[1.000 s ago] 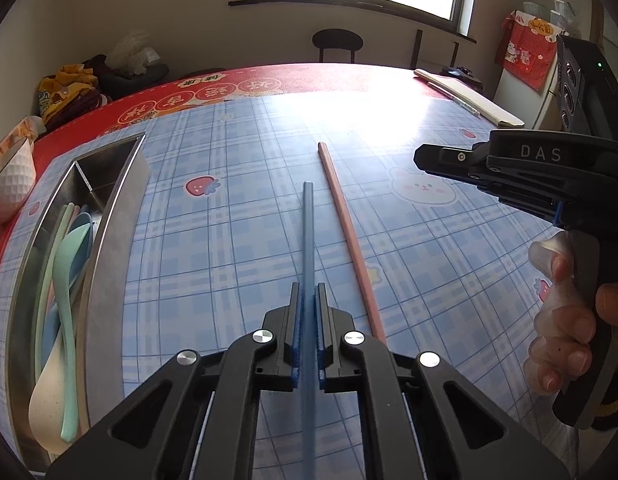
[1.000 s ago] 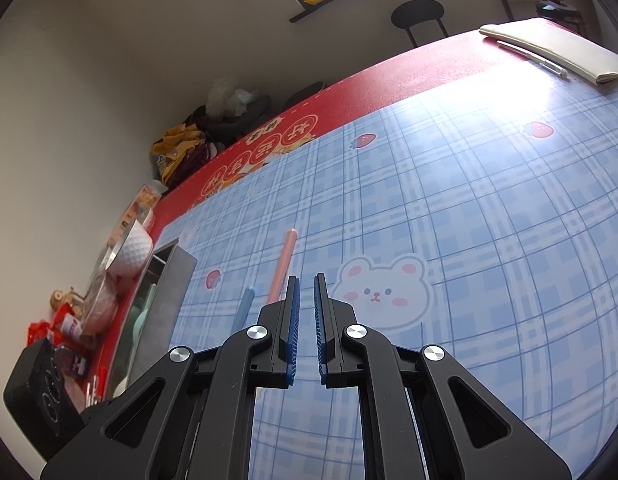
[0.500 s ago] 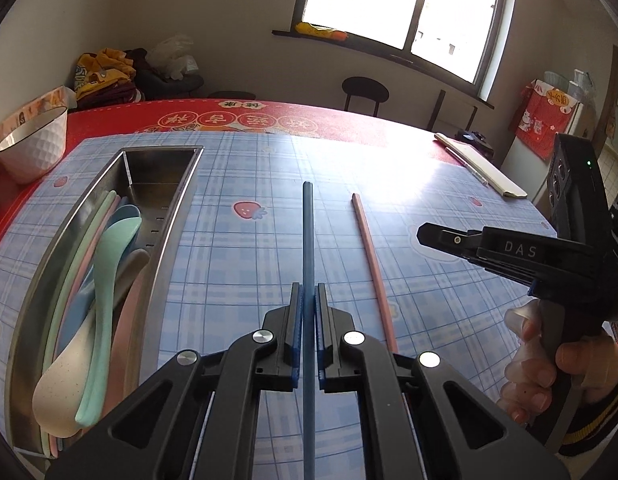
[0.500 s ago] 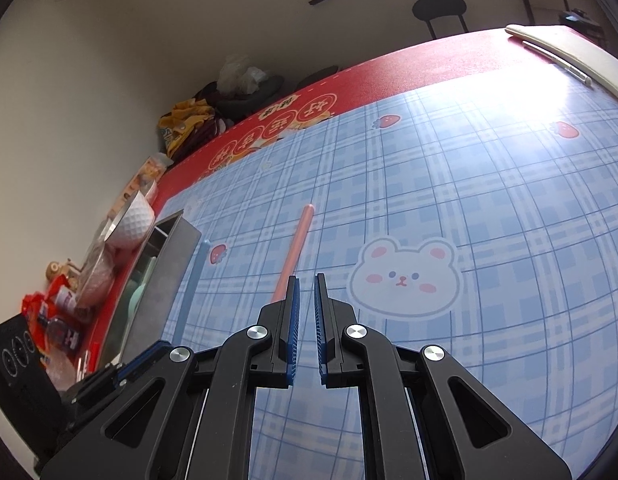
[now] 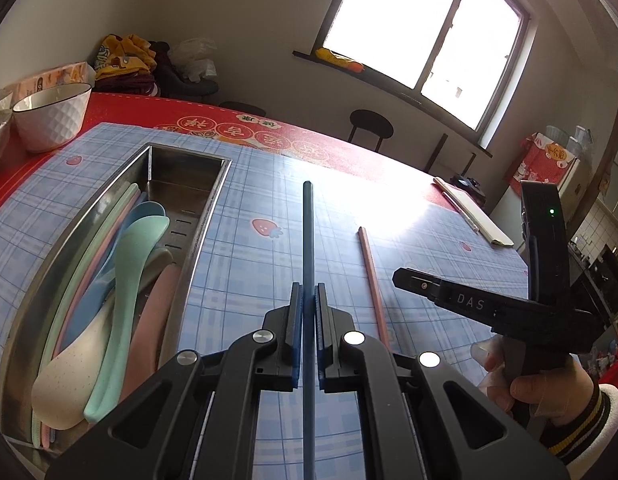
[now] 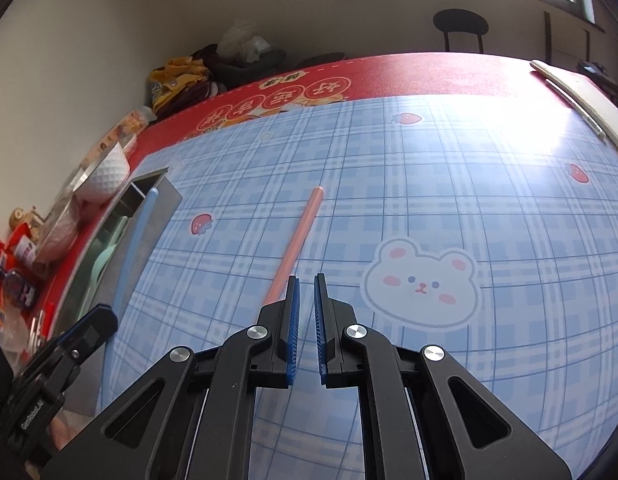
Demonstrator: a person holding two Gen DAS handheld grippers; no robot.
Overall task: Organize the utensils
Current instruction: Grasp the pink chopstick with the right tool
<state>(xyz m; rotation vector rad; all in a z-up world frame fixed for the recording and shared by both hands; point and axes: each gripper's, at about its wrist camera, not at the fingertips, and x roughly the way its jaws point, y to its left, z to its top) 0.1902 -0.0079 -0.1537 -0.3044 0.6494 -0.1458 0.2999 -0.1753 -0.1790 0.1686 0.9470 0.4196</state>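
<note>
Left wrist view showed the left gripper (image 5: 308, 292) clamped on a blue chopstick (image 5: 308, 236), which ran straight forward between the blue pads and stood lifted above a blue plaid tablecloth (image 5: 245, 264). To its left lay a long steel tray (image 5: 197, 232), holding pastel spoons (image 5: 121, 292) in mint, blue, cream and pink, piled along its length. The far end of the tray was bare metal. A pink chopstick (image 5: 372, 280) lay flat on the cloth just right of the blue one, pointing away from the camera. Further right, a person's hand (image 5: 525, 384) in a striped cuff held the right gripper (image 5: 401, 278), seen side-on with its tip near the pink chopstick. A white bowl (image 5: 51, 120) sat at the table's far left corner on a red cloth.

Right wrist view showed the right gripper (image 6: 305, 288) with its jaws drawn nearly together and nothing between them. The pink chopstick (image 6: 299, 236) lay on the cloth just ahead of the fingertips, its near end hidden behind the left finger. A cartoon bear print (image 6: 423, 284) was to the right. At the left edge the blue chopstick (image 6: 137, 240) hung over the steel tray (image 6: 157, 216), with the left gripper (image 6: 89, 330) holding its near end.
</note>
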